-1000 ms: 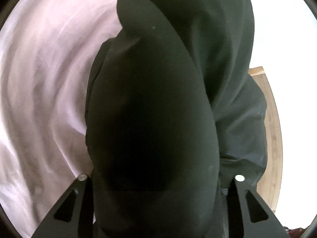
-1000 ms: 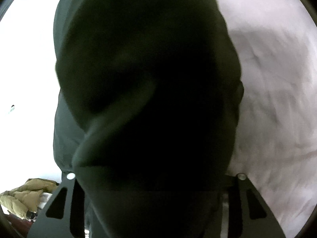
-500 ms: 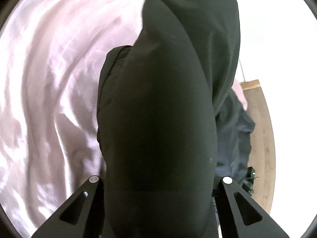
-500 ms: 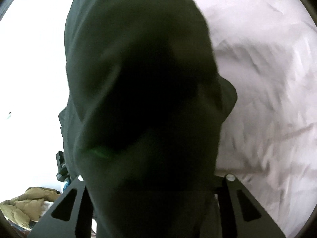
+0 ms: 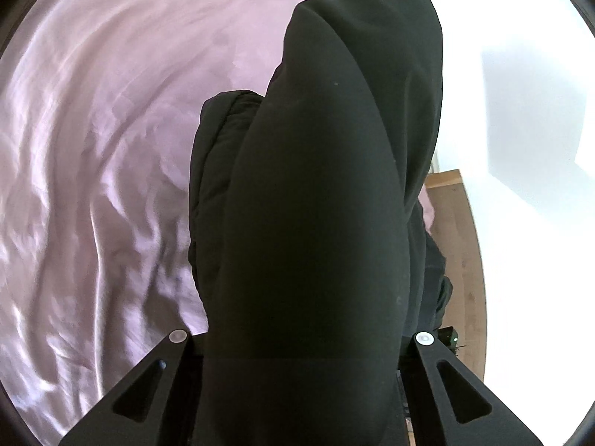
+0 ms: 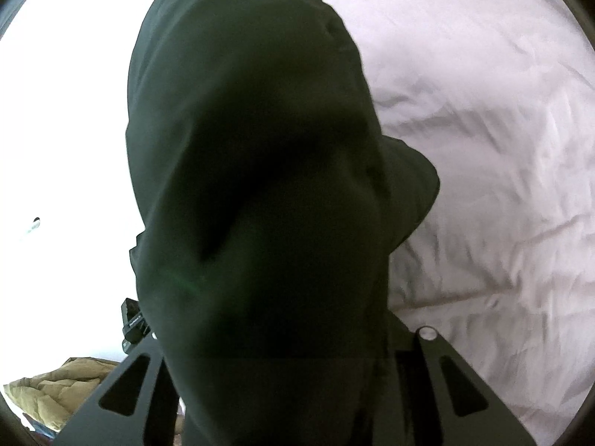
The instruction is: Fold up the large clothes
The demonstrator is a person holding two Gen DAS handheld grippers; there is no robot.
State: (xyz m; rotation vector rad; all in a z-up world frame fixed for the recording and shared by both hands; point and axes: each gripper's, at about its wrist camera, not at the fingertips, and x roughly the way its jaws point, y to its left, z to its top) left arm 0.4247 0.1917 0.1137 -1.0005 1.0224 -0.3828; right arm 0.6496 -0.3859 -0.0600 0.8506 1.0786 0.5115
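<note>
Cloth fills both your views: the dark garment hangs lifted above the pink bedsheet. Your left gripper is clamped tight on a fold of it. Your right gripper has the garment between its jaws, which are closing. Wooden floor shows beside the bed.
</note>
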